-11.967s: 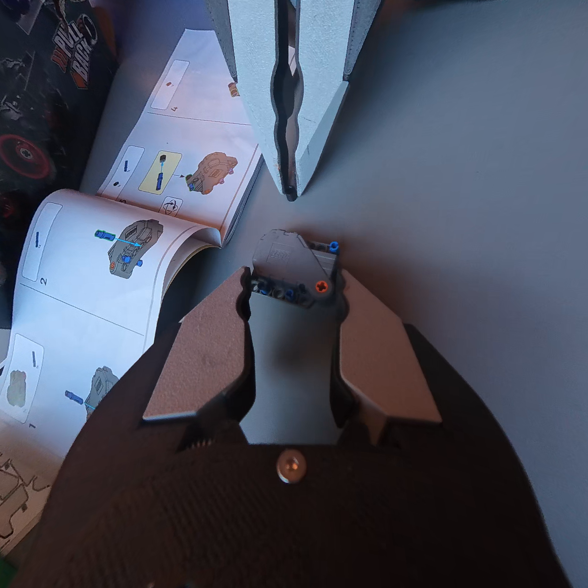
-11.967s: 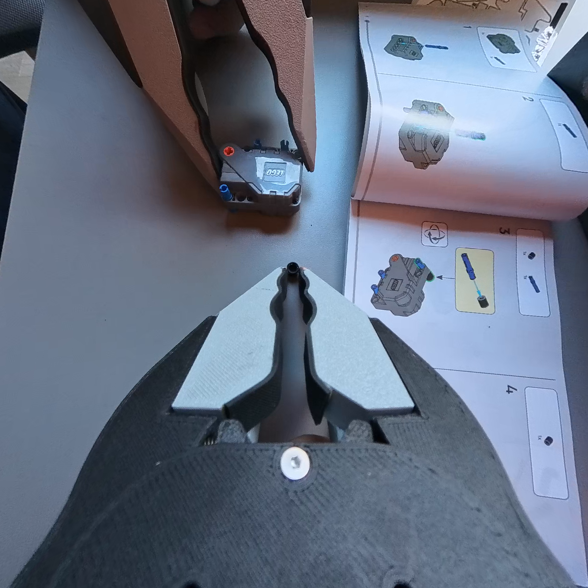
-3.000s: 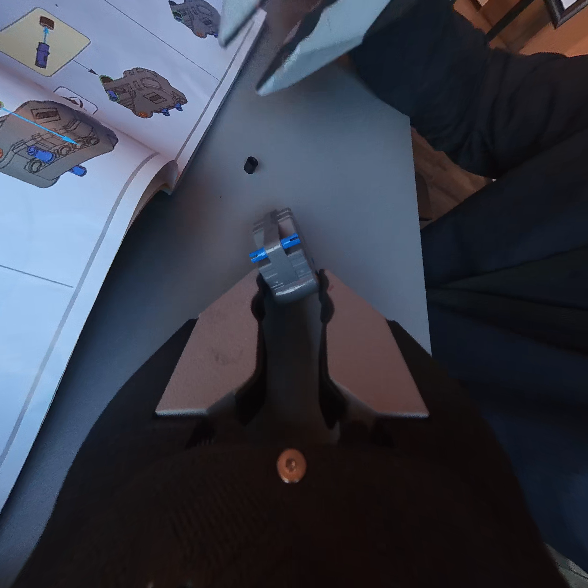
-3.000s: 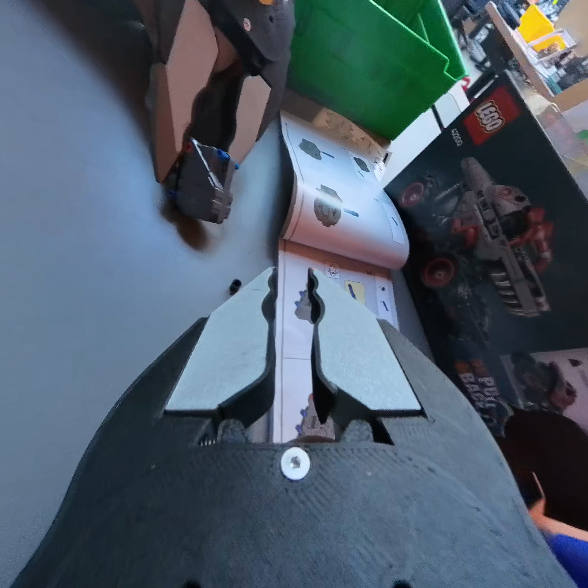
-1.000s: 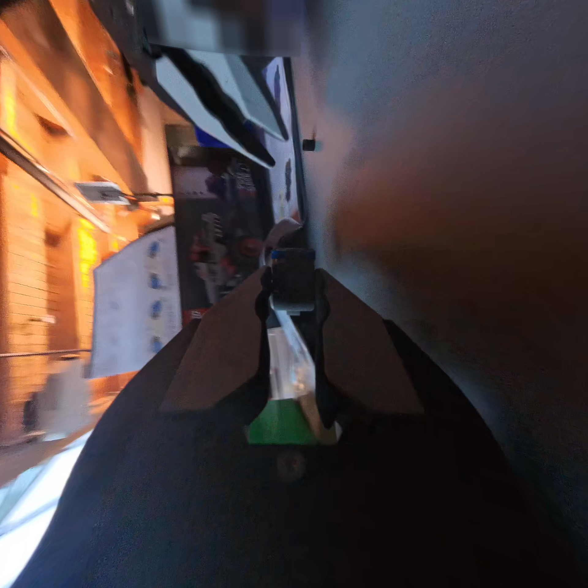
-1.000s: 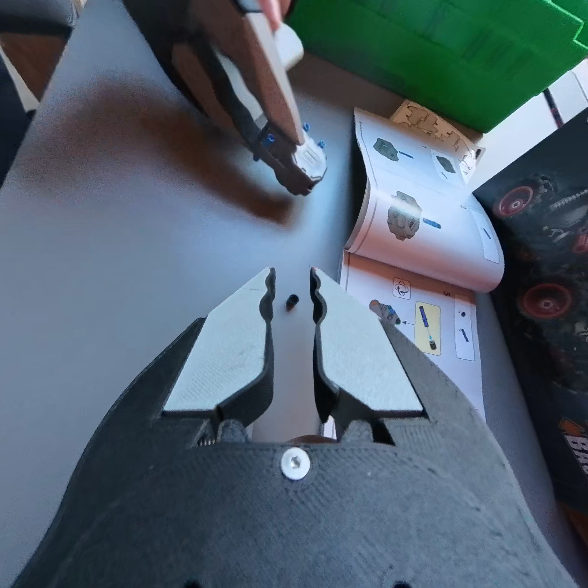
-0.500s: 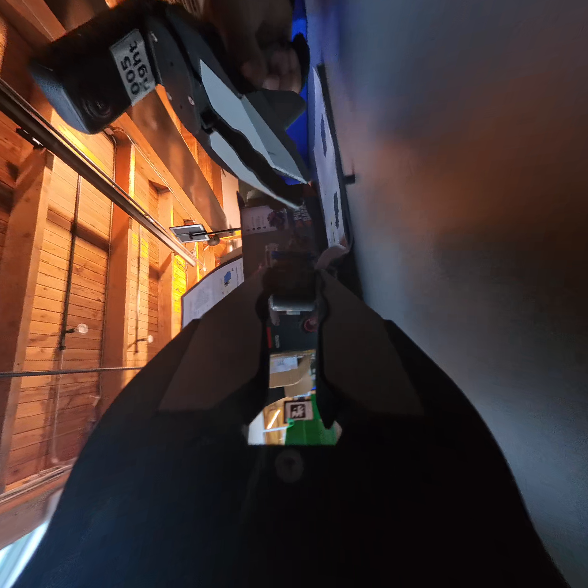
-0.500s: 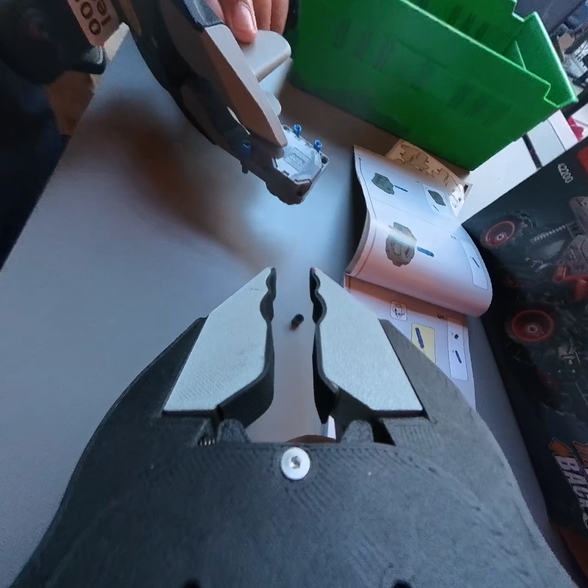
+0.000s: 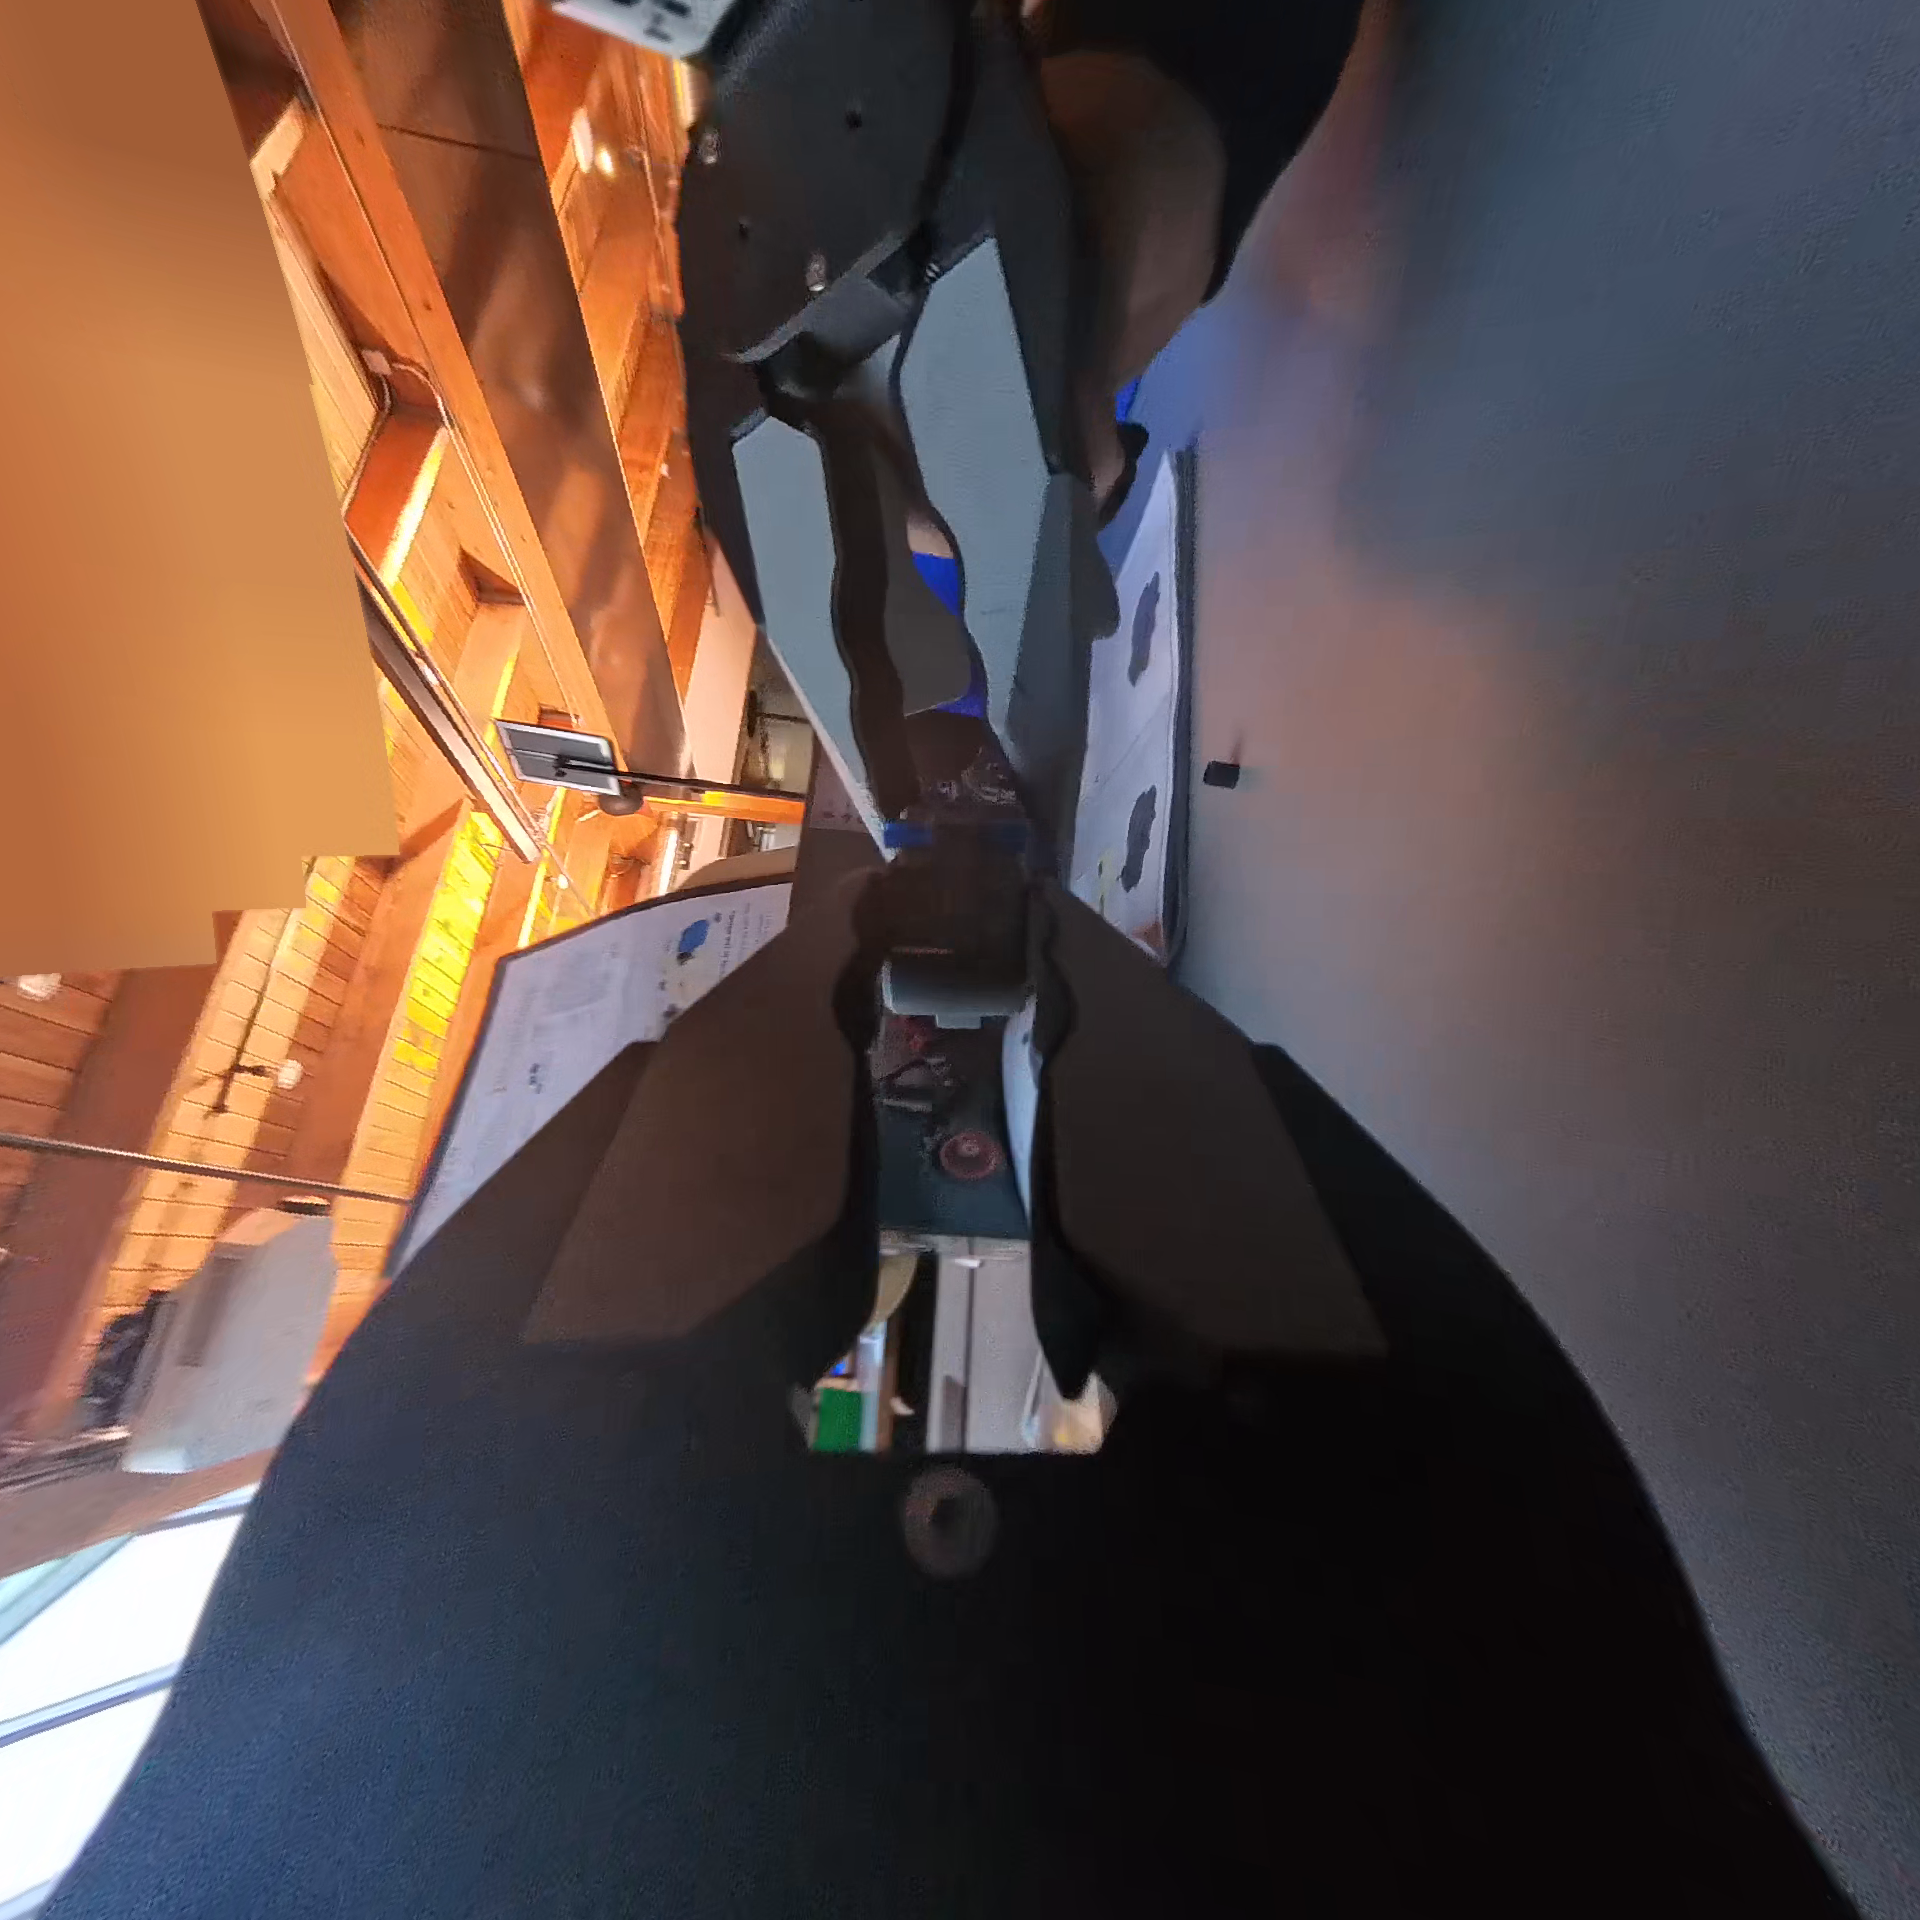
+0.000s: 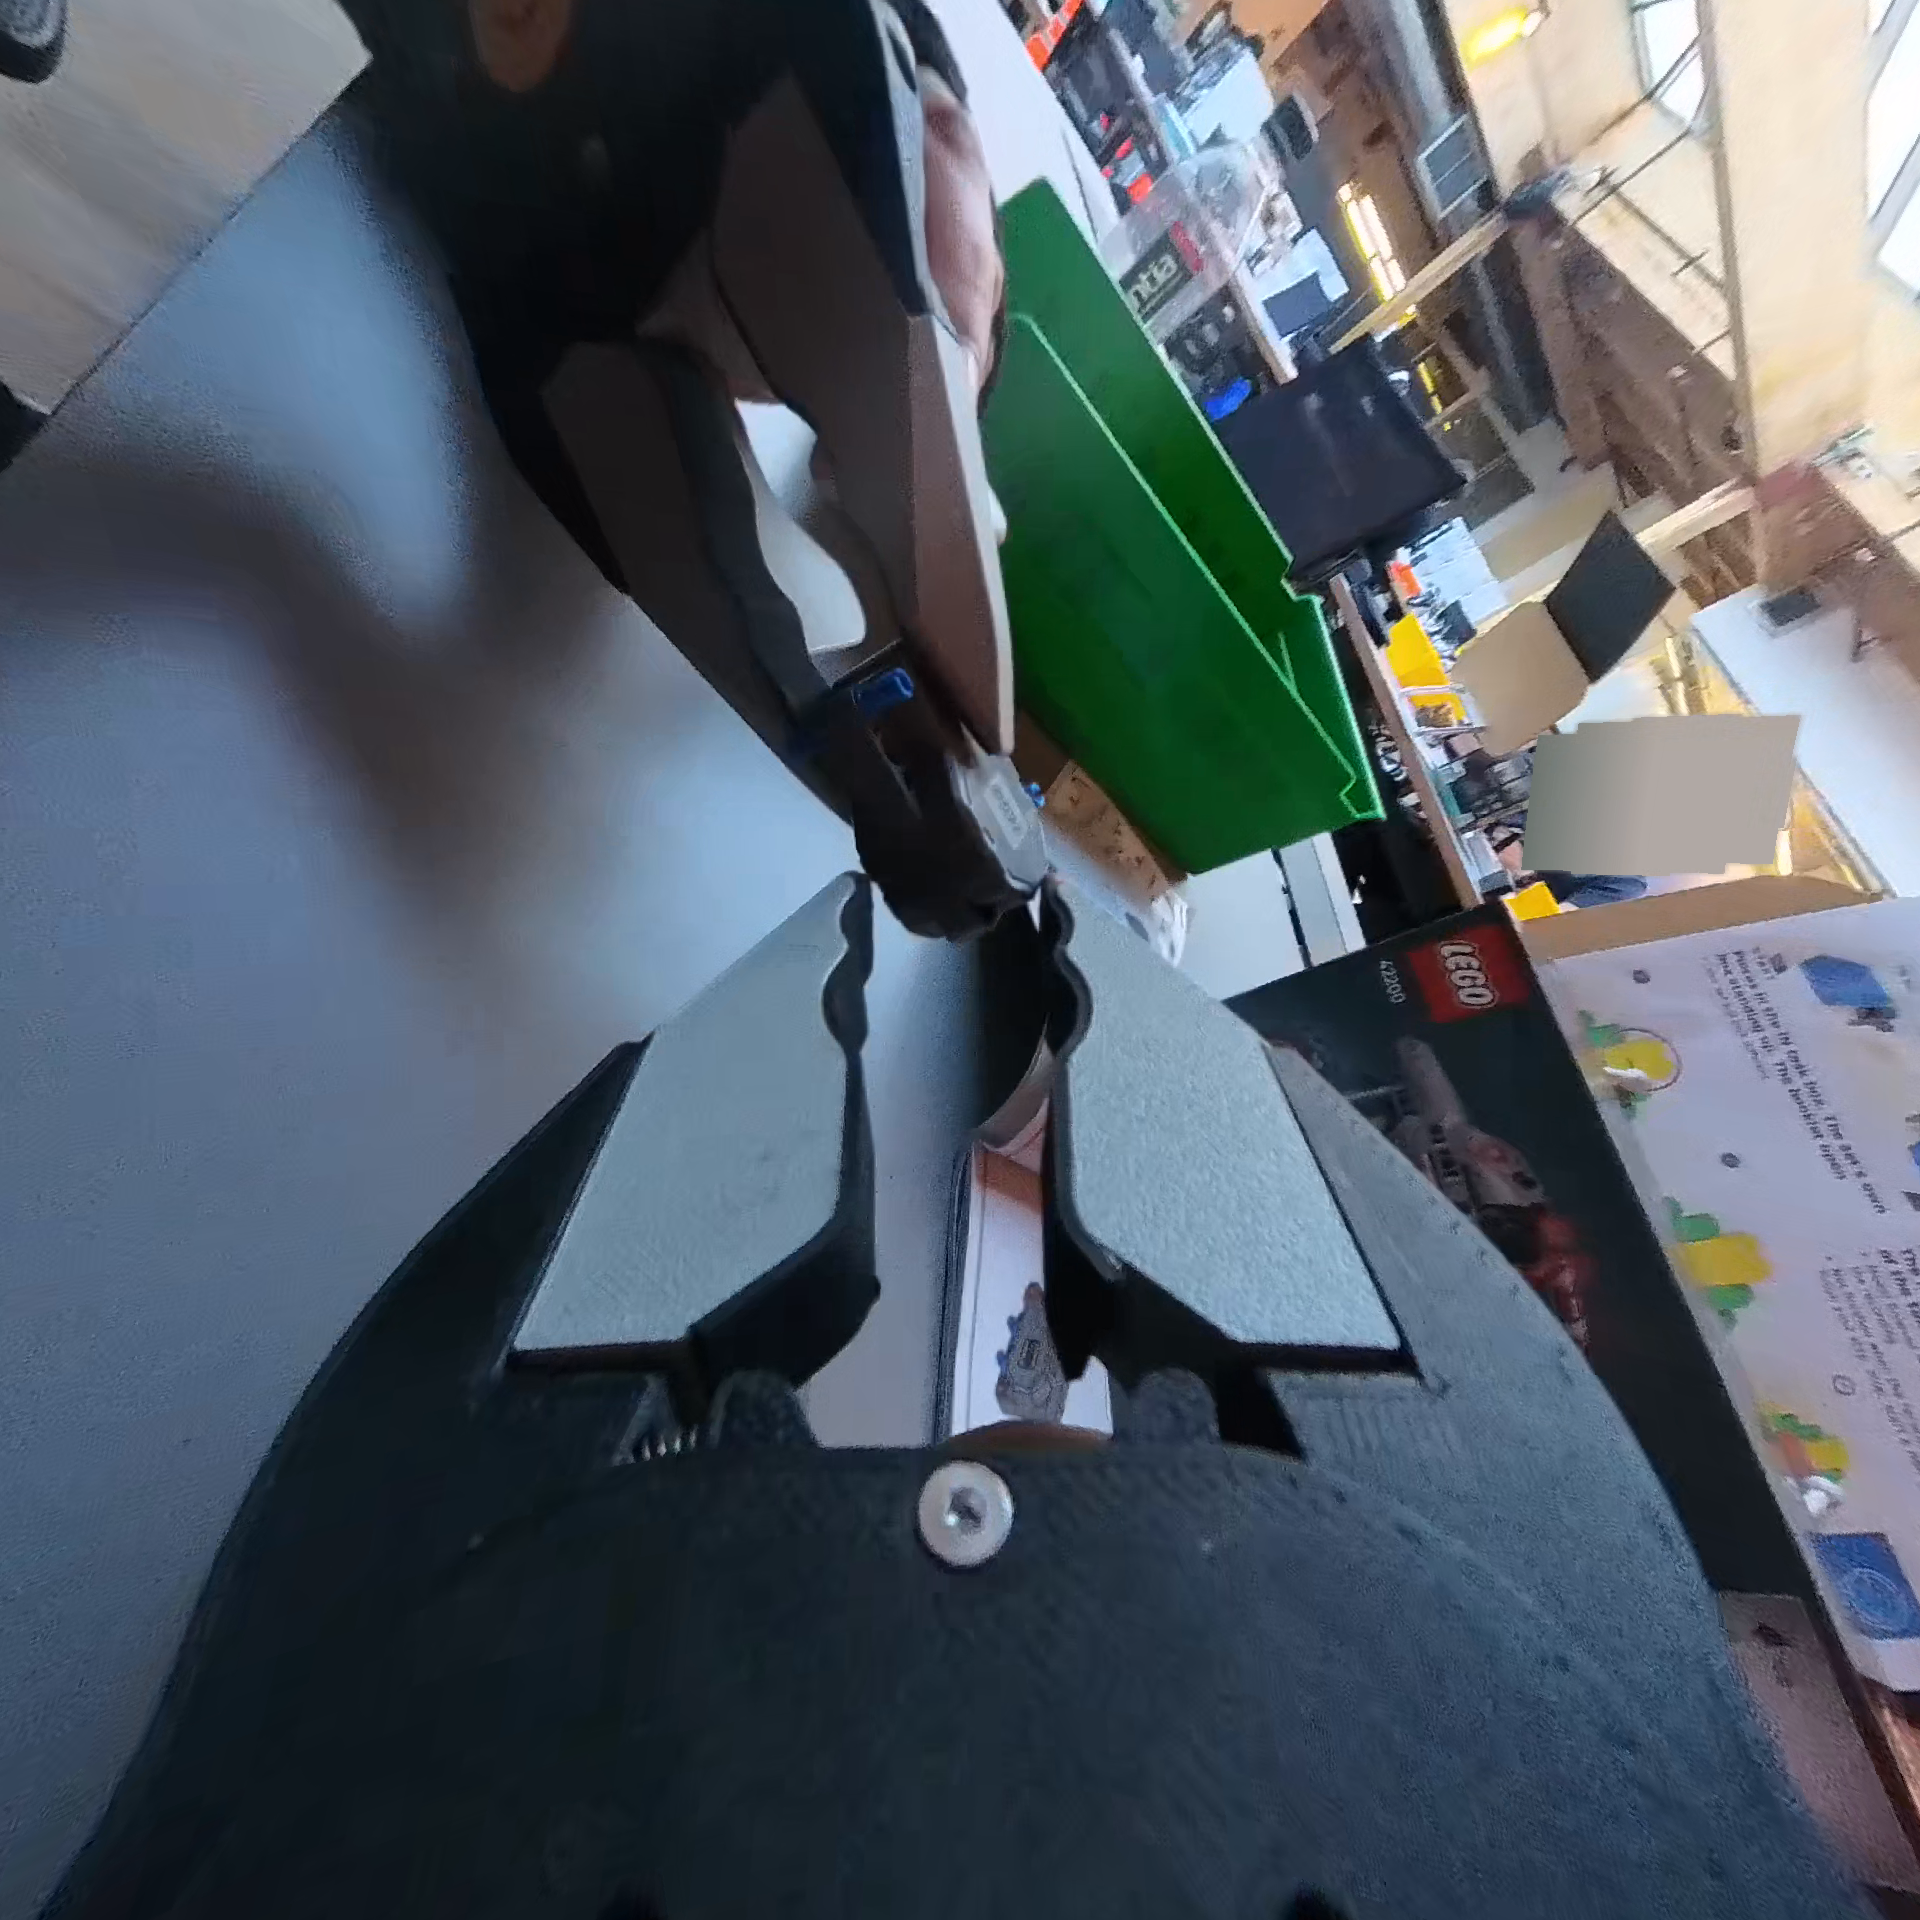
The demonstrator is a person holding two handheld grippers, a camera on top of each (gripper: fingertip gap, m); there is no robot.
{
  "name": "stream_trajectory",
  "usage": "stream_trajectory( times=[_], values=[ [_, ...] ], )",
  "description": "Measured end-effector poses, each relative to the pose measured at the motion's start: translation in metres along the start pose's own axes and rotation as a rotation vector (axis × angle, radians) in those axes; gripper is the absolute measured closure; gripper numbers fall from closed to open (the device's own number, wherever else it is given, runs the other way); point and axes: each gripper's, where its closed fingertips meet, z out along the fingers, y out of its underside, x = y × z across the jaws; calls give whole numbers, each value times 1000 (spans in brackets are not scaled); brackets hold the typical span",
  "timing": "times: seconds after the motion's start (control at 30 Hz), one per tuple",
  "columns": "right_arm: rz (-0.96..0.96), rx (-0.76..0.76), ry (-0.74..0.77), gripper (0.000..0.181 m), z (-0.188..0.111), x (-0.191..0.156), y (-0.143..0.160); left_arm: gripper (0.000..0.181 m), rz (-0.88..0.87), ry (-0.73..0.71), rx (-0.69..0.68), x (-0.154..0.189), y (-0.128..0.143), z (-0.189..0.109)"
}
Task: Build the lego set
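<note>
My left gripper (image 9: 948, 940) is shut on the dark grey lego motor block (image 9: 951, 925) with blue pins and holds it in the air above the grey table (image 9: 1558, 987). My right gripper (image 10: 951, 914) is open, and its grey fingertips flank the far end of the block (image 10: 940, 842). The right gripper (image 9: 961, 821) faces me in the left wrist view. The left gripper (image 10: 904, 748) shows with brown fingers in the right wrist view. A small black bush (image 9: 1221, 774) lies loose on the table.
The open instruction booklet (image 9: 1138, 665) lies on the table; it also shows in the right wrist view (image 10: 1003, 1288). A green bin (image 10: 1143, 582) stands behind the block. The dark lego box (image 10: 1455, 1049) is at the right. A person's hand holds the left gripper. Both grippers' tips are close together, under 4 cm apart.
Both grippers have risen and tilted and come together. The right gripper has left the black bush on the table, and its open tips now reach the block held by the left gripper.
</note>
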Motion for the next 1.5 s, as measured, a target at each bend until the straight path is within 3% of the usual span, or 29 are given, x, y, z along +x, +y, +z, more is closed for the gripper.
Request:
stream_trajectory(
  times=[0.03, 0.13, 0.23, 0.43, 0.5, 0.63, 0.97, 1.5],
  values=[
    [4, 2, 1, 152, 0, 0, -1, 159, -36, 9, 9, 0, -1, 0],
    [-10, -15, 8, 154, 1, 0, 2, 159, -168, 56, 39, 2, -4, 2],
    [-25, -85, -54, 158, 4, -11, 14, 158, -361, 199, 41, 17, 0, 7],
    [120, -154, -209, 160, 3, -25, 33, 157, -720, 500, -106, 59, 27, 18],
    [176, -182, -238, 160, 3, -25, 41, 158, -787, 539, -120, 59, 30, 18],
    [334, -205, -291, 159, 2, -25, 51, 157, -763, 553, -206, 67, 43, 19],
    [573, -170, -379, 160, 0, -22, 53, 145, -794, 569, -228, 68, 47, 19],
    [560, -166, -393, 160, 1, -23, 51, 156, -798, 592, -234, 71, 46, 20]
  ],
)
